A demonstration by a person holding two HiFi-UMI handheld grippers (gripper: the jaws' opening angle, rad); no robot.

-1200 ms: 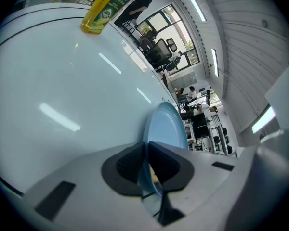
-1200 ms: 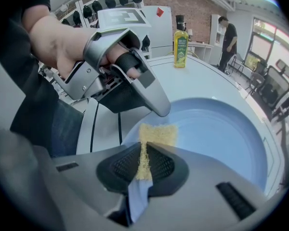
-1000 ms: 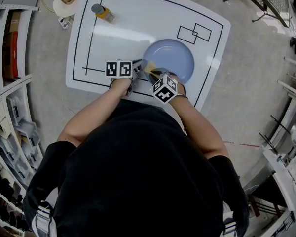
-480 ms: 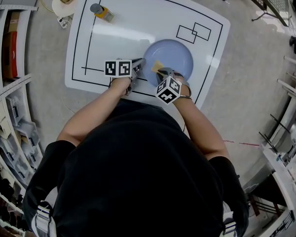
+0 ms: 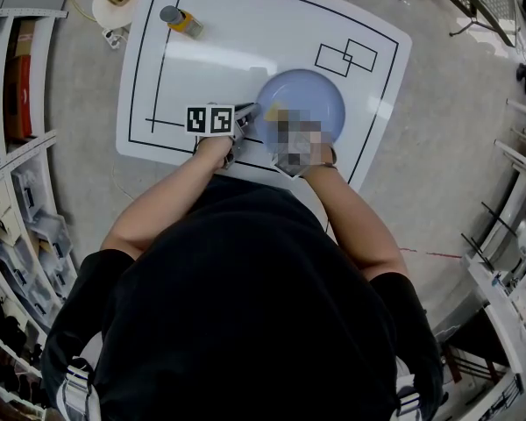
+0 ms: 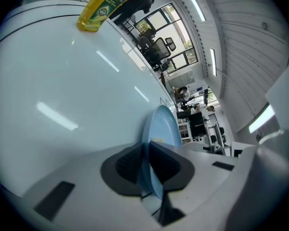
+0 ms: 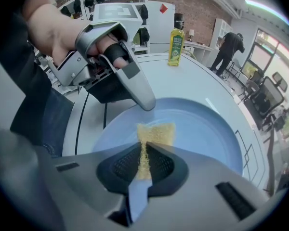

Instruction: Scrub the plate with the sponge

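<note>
- Plate (image 5: 316, 95) is the light blue one. It sits on the white table (image 5: 228, 51), over on the near right side inside the black outline.
- Left gripper (image 6: 145, 150) has the plate by its near-left rim, with both fingers clamped tight on the edge.
- Sponge (image 7: 156, 133) is a yellow scrubby piece lying on the near-left part of the plate, just beside the left gripper's tip.
- Right gripper (image 7: 143, 152) has its fingers squeezed together on the near end of the sponge. The rest of the sponge sticks out past them and touches the plate surface.
- Yellow bottle (image 5: 182, 22) stands way over at the far left corner of the table, well apart from the plate.
</note>
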